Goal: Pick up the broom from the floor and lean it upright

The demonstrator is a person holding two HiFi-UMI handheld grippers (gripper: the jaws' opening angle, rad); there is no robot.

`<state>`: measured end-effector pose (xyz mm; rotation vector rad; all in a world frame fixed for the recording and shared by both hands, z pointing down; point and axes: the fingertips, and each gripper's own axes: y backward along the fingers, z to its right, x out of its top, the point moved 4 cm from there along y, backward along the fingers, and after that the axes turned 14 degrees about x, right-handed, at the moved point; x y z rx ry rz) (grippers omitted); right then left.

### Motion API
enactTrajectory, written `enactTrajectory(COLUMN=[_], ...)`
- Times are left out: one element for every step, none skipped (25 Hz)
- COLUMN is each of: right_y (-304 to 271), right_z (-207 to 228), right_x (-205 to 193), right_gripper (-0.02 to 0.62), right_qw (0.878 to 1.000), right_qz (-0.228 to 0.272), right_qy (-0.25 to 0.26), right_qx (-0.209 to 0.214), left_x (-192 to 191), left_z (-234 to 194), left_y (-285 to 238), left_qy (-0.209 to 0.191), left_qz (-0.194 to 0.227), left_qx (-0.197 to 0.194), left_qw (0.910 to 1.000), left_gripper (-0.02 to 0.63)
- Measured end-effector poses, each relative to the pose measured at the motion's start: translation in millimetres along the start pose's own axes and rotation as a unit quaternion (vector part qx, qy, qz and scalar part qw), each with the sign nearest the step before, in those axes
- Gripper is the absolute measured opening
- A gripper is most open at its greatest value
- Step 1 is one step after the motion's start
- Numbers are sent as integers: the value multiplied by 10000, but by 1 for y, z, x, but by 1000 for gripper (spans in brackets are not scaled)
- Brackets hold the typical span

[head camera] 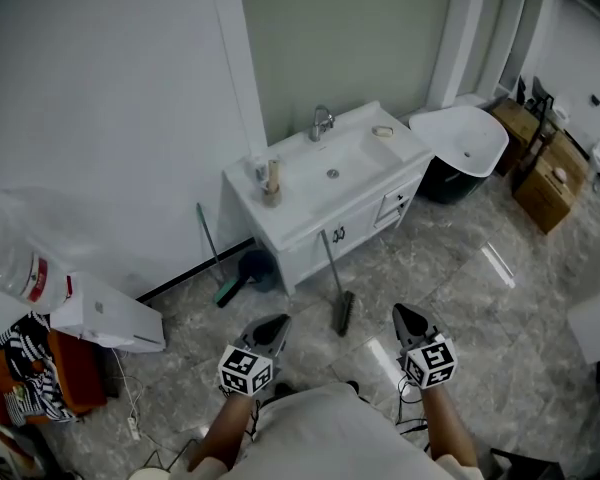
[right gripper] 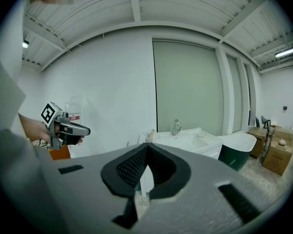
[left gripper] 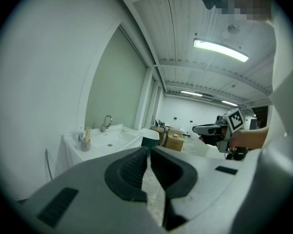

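A broom [head camera: 335, 280] with a grey handle stands tilted against the front of the white sink cabinet [head camera: 305, 230], its dark brush head on the floor. My left gripper [head camera: 278, 321] hovers just left of the brush head, jaws shut and empty. On the other side of the brush head my right gripper [head camera: 401, 312] is also shut and holds nothing. In the left gripper view the pads [left gripper: 136, 169] meet at the tip, and the right gripper [left gripper: 201, 129] shows at the right. The right gripper view shows its own jaws [right gripper: 146, 146] together and the left gripper [right gripper: 84, 129] at the left.
A second long-handled tool with a green head [head camera: 224, 292] and a dark dustpan [head camera: 257, 266] lean at the wall left of the cabinet. A white box [head camera: 105, 315] and clutter sit at the left, a white tub [head camera: 470, 138] and cardboard boxes [head camera: 545, 183] at the right.
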<state>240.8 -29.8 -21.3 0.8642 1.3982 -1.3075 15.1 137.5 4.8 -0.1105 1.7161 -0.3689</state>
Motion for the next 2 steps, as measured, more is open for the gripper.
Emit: enactTrajectory(right_y=[0,0], right_z=[1,3], right_x=[0,-1], right_gripper=[-2,-2], right_qw=[10000,10000], right_qz=[10,19], right_qy=[3,7], right_qx=[-1,-2], left_x=[-1,-1], left_z=[0,0], left_y=[-1,-3], left_qy=[11,24], left_qz=[4,8], left_qx=[9,18], left_qw=[10000,10000], left_gripper=[21,21])
